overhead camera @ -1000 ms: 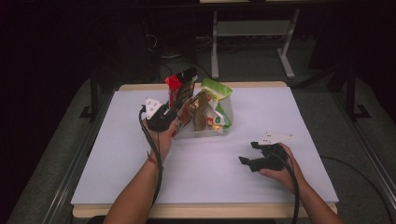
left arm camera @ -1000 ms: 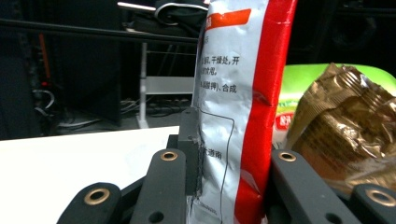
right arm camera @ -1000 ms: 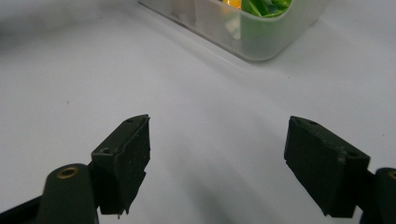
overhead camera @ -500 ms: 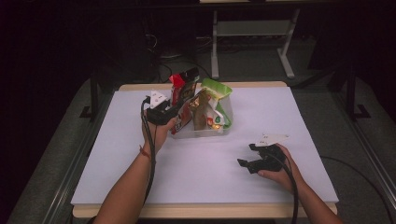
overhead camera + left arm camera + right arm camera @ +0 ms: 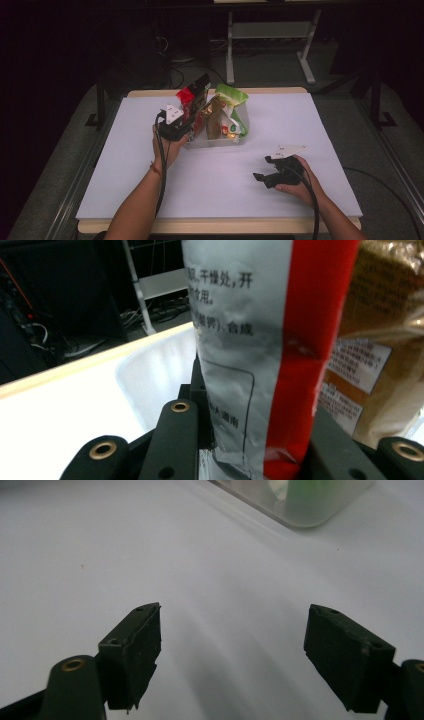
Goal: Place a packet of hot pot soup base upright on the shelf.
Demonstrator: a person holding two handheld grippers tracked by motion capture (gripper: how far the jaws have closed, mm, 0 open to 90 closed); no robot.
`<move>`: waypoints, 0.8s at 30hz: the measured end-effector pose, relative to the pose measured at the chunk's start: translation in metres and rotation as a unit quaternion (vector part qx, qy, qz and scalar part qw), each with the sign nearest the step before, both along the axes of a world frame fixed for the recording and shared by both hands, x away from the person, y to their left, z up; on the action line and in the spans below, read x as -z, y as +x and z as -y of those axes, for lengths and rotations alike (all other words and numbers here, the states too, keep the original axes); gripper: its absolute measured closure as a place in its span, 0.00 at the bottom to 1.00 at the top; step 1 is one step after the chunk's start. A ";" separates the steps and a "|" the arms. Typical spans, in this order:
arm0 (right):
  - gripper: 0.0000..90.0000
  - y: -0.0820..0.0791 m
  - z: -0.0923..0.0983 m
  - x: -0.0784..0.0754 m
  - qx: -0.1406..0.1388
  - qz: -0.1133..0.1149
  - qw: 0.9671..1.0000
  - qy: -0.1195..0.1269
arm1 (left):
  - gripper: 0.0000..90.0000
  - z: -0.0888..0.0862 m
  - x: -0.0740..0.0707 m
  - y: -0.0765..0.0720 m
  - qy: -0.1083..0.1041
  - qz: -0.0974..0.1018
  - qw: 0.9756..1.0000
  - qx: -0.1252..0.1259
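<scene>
Left tool [image 5: 250, 460]: clamped on red-and-silver snack packet [image 5: 260, 355], jaws just closing.
Right tool [image 5: 232, 655]: wide, empty, on bench [image 5: 300, 125].
Handling: packet was light, crinkly, slippery; gripping the flat edge looked best.

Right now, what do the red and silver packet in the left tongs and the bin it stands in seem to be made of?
The red and silver packet looks like thin foil-type plastic film with a glossy finish: it creases, glints and carries printed text. The bin looks like clear or frosted rigid plastic, since the white table shows through its rounded wall; I can't tell more.
</scene>
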State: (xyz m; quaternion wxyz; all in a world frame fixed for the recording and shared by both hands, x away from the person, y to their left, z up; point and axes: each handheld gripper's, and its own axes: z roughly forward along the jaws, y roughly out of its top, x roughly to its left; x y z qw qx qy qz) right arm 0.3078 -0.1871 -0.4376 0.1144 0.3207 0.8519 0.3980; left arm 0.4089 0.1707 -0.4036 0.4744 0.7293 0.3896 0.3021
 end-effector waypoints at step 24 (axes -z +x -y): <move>0.25 -0.003 0.000 -0.002 -0.001 0.026 1.000 -0.017 | 0.75 -0.003 -0.001 -0.002 0.007 0.000 1.000 0.007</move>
